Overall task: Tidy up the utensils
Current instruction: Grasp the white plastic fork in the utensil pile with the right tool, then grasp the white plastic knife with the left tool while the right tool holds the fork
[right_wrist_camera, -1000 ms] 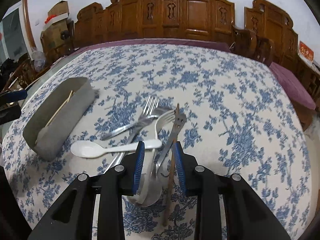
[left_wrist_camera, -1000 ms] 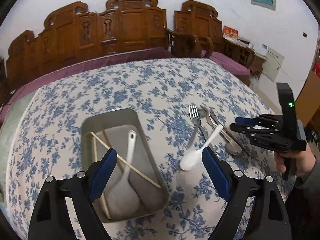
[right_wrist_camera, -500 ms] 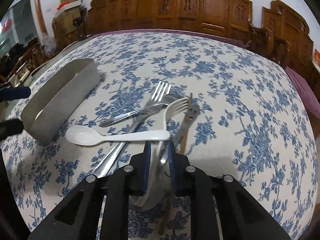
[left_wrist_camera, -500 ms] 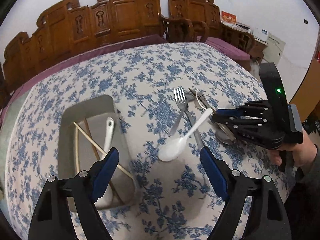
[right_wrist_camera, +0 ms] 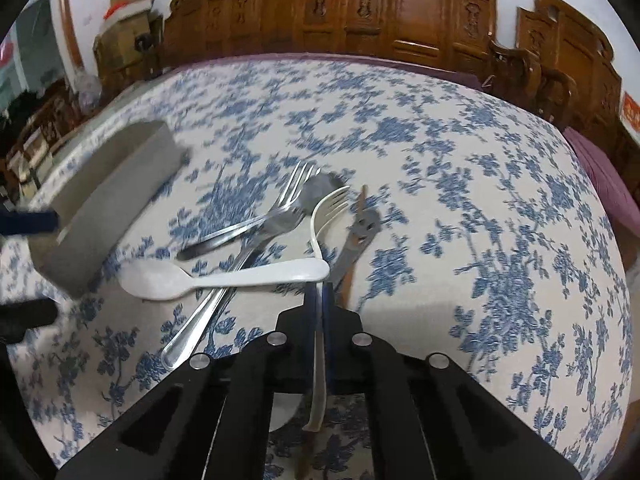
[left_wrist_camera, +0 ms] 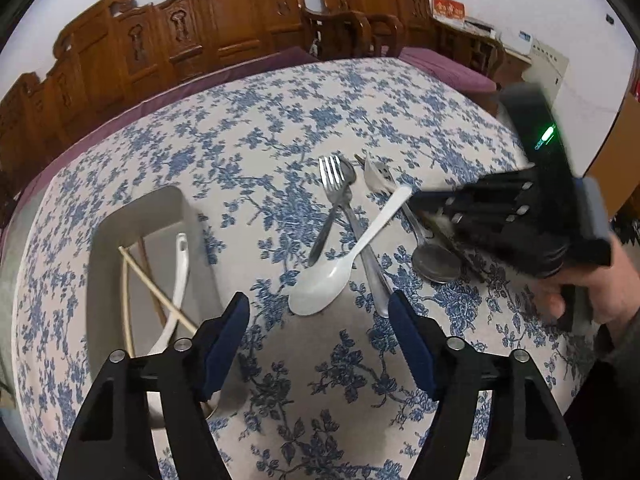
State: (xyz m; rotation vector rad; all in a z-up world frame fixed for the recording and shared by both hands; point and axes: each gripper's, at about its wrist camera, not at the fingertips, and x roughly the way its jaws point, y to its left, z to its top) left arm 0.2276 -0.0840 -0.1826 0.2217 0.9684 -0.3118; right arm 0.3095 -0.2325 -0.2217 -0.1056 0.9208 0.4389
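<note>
Two grippers are mine. My right gripper (right_wrist_camera: pixel 317 292) has its fingers pinched on the handle of the white fork (right_wrist_camera: pixel 320 232), whose tines point toward 12 o'clock. Across that handle lies the white spoon (right_wrist_camera: pixel 216 278), bowl at 9 o'clock, over two steel forks (right_wrist_camera: pixel 256 226). My left gripper (left_wrist_camera: pixel 318 320) hangs spread wide above the flowered tablecloth (left_wrist_camera: pixel 248 148), holding nothing. At its 10 o'clock sits the grey tray (left_wrist_camera: pixel 104 240) with chopsticks (left_wrist_camera: pixel 148 280) and a white ladle (left_wrist_camera: pixel 178 276) inside.
</note>
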